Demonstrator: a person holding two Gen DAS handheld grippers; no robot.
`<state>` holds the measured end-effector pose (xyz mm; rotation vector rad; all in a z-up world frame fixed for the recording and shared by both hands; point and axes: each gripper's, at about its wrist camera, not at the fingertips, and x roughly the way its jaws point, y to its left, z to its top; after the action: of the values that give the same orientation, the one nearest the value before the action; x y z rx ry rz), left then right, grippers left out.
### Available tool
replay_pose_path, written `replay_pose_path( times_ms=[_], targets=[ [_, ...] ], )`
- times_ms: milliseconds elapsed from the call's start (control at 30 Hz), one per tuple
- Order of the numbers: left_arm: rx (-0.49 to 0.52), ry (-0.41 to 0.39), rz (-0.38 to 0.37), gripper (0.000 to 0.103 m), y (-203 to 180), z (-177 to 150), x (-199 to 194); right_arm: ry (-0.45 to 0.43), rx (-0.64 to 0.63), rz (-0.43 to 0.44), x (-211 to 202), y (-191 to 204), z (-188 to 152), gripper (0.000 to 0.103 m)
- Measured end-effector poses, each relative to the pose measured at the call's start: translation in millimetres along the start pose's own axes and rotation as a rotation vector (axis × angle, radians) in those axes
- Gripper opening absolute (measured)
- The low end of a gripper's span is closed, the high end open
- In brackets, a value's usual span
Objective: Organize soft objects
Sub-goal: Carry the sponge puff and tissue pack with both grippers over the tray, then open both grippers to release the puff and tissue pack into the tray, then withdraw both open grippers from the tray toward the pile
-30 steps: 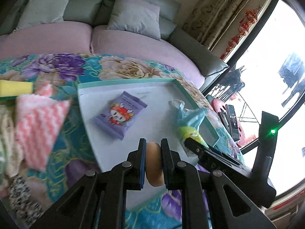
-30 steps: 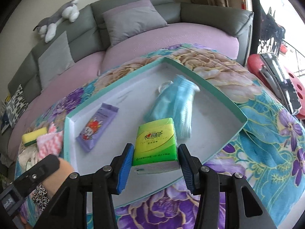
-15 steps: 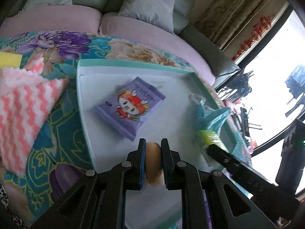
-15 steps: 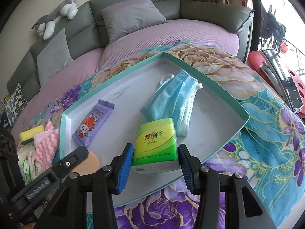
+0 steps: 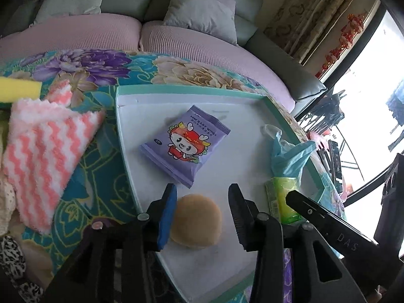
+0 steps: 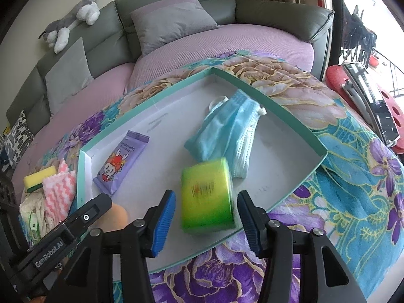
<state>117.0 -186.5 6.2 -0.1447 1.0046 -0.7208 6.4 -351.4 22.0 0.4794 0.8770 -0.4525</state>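
A white tray with a teal rim (image 5: 192, 91) (image 6: 285, 112) lies on the floral cloth. In it are a purple wipes pack (image 5: 185, 144) (image 6: 121, 160), blue face masks (image 5: 287, 156) (image 6: 227, 128), a tan round sponge puff (image 5: 197, 223) (image 6: 117, 216) and a green tissue pack (image 6: 207, 199) (image 5: 284, 197). My left gripper (image 5: 202, 214) is open, its jaws on either side of the puff, which lies on the tray. My right gripper (image 6: 205, 219) is open around the tissue pack, which looks blurred.
A pink-and-white zigzag cloth (image 5: 43, 156) (image 6: 59, 194), a yellow sponge (image 5: 17, 89) (image 6: 39, 178) and lace fabric (image 6: 32, 214) lie left of the tray. A sofa with grey cushions (image 5: 199, 10) and a plush toy (image 6: 70, 21) stand behind. A red stool (image 6: 366, 101) is at the right.
Both grippers have opened. The left one let go of the tan puff and the right one let go of the green tissue pack; both things now lie in the tray.
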Motion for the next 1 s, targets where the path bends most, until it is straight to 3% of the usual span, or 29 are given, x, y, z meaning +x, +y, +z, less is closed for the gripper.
replay_pose_path(
  times_ms=[100, 267, 367, 533, 600, 733, 867, 1000],
  targets=[
    [0.017, -0.021, 0.010, 0.052, -4.6, 1.6, -10.6, -0.008, -0.002, 0.009, -4.5, 1.3, 0.8, 0.062],
    [0.045, -0.079, 0.093, 0.062, -7.1, 5.2, -31.9, -0.027, -0.033, 0.008, -15.2, 9.8, 2.0, 0.063],
    [0.027, -0.096, 0.156, 0.076, 2.2, 6.8, -39.7, -0.040, -0.050, 0.015, -21.1, 15.0, 2.6, 0.072],
    [0.039, -0.128, 0.265, 0.078, 15.7, 5.4, -50.9, -0.051, -0.079, 0.009, -25.5, 24.9, 1.9, 0.077],
    [0.024, -0.131, 0.290, 0.086, 21.6, 4.5, -54.3, -0.040, -0.088, 0.009, -23.4, 27.8, 0.5, 0.078],
    [0.006, -0.133, 0.365, 0.086, 33.5, 3.1, -59.6, -0.028, -0.104, 0.011, -19.9, 32.6, -1.5, 0.079],
    [0.010, -0.137, 0.441, 0.086, 41.6, 1.3, -64.9, -0.025, -0.116, 0.010, -17.6, 38.2, -3.5, 0.095],
    [0.001, -0.147, 0.469, 0.093, 47.8, 0.3, -72.5, -0.035, -0.130, 0.016, -18.6, 44.4, -4.8, 0.099]
  ],
)
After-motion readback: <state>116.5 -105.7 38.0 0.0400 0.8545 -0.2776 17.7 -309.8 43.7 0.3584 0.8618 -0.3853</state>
